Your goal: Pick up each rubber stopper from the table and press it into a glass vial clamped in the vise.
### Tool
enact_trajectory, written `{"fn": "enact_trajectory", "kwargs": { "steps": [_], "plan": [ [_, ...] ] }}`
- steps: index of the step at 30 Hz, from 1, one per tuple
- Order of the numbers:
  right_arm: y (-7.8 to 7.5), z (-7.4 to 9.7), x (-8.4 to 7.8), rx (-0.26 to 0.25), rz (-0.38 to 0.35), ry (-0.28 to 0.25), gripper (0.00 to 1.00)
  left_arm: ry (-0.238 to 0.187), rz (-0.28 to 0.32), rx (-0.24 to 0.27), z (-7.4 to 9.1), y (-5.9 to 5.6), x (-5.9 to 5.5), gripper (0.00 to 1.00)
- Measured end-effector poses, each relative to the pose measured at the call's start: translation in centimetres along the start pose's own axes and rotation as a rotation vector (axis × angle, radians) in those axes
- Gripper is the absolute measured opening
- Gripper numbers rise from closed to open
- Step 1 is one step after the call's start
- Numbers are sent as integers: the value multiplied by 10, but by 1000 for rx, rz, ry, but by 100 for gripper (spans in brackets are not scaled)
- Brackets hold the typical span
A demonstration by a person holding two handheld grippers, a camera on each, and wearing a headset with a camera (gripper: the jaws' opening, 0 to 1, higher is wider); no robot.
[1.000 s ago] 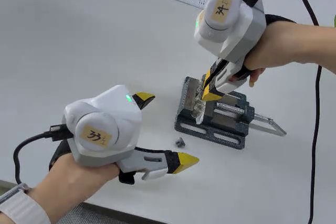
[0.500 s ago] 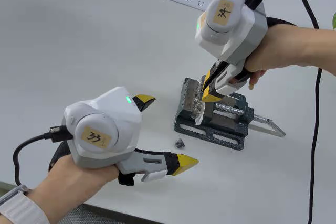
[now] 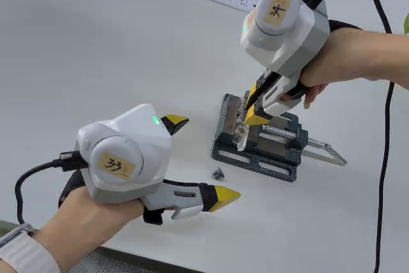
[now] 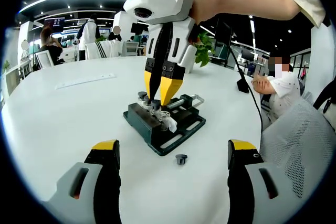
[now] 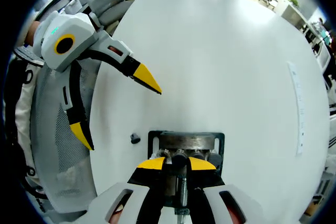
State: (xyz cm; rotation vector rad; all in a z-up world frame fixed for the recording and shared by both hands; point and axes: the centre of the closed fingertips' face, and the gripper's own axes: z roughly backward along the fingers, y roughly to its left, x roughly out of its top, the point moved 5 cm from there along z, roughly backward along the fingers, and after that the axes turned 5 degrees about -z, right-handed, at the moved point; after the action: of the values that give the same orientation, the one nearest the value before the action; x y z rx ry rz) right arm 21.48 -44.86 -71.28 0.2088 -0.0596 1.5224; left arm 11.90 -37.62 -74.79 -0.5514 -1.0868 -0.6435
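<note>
Right tool (image 3: 254, 117) aimed tip-down at the glass vials (image 3: 241, 133) clamped upright in the vise (image 3: 281, 150) — jaws drawn near together at a vial mouth, probably to seat a stopper. Impossible to tell whether clenched on one. Left tool (image 3: 200, 157) released, jaws wide, held low over the desk (image 3: 96, 43) — seemingly ready for the loose rubber stopper (image 3: 218, 172) lying just beside the vise. Grey stoppers apparently capping some vials.

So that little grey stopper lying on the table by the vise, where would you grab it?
Probably across its round sides, coming down from above: the rubber stopper sits low and alone on the table, apart from the vise, so a jaw fits on either side. The open left gripper is nearest. Which end is up is unclear.
</note>
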Motion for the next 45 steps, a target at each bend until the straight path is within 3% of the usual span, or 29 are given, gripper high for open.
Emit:
{"fn": "enact_trajectory", "kwargs": {
  "steps": [14, 45],
  "plan": [
    [-2, 6, -6, -8, -14, -5, 8, -5, 0, 5, 0, 1, 1, 83],
    [-6, -1, -3, -7, -4, -15, 1, -3, 9, 7, 1, 2, -1, 82]
  ]
}}
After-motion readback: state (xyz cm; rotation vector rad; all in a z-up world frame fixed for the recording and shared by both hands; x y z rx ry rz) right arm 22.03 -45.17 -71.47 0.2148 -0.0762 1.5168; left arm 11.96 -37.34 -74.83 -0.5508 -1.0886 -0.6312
